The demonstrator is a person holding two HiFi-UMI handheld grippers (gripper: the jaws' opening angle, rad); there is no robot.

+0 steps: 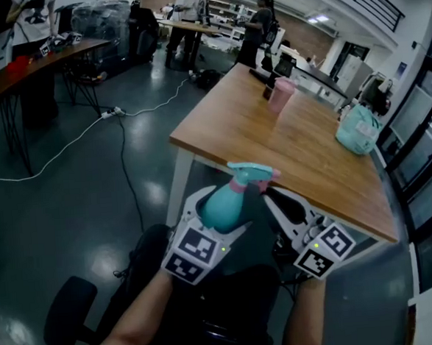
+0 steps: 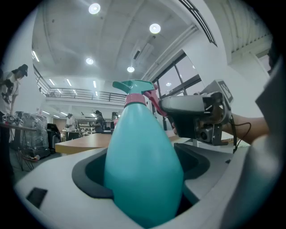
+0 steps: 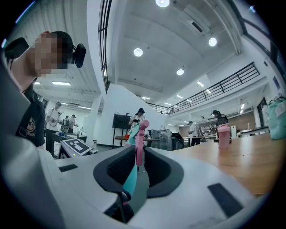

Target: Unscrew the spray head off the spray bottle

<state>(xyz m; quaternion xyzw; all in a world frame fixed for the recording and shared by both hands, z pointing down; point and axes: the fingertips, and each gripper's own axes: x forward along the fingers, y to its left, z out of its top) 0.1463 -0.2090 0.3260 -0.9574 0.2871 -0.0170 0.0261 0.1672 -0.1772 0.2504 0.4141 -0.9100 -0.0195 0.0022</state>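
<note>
The left gripper (image 2: 143, 188) clamps the bottle (image 2: 143, 152) between its jaws, bracing it. The right gripper (image 3: 139, 172) straddles the head (image 3: 139, 138), jaws apart, not yet pinching, likely poised to twist.

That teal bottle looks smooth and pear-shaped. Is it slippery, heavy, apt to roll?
Probably slippery: the bottle is glossy and tapers upward, so it may slide between the fingers. Weight unclear: its opaque wall hides any liquid. Its rounded body would probably roll if laid down.
</note>
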